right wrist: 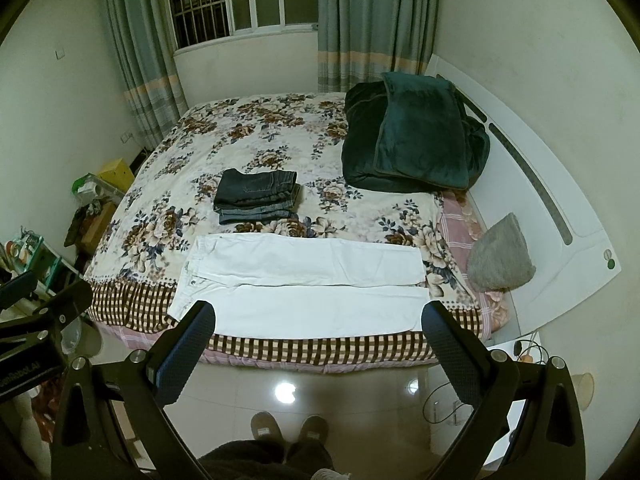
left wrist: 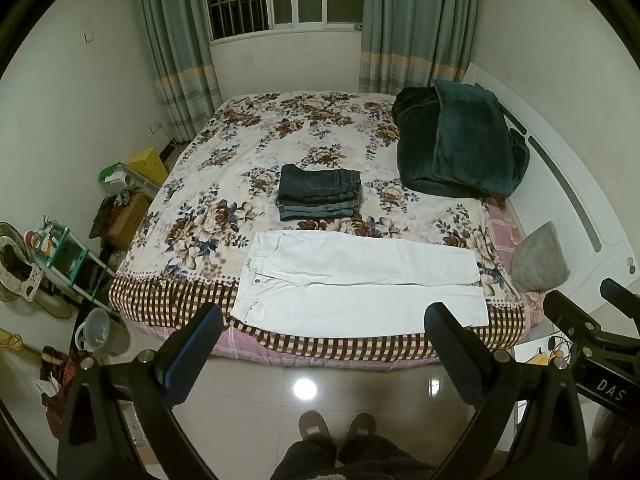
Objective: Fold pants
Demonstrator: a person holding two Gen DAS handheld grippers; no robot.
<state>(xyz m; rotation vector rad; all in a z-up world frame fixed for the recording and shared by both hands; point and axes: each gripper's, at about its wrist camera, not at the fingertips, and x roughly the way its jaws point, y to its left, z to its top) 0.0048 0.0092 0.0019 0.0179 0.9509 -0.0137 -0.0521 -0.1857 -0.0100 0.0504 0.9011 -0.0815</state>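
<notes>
Nearest the cameras, the left gripper and the right gripper both hang above the glossy tiled floor in front of the bed, each with its two dark, dimpled fingers spread wide and holding nothing. In the left wrist view the right gripper's black body shows white letters "DAS"; in the right wrist view the left one shows partial lettering that looks like "Robot.AI". A pair of grey slippers stands on the tiles short of the bed. On the bed's near edge, over the brown checked border of the floral bedspread, lie the white pants, spread flat with the legs side by side, waistband toward the bed's left end and cuffs toward its right. Just beyond them, nearer the bed's middle, sits a stack of folded dark denim jeans. A grey fuzzy cushion rests at the bed's right end, and a plush dark green blanket is heaped at its far right corner. Left of the bed, a grey bucket stands on the floor.
</notes>
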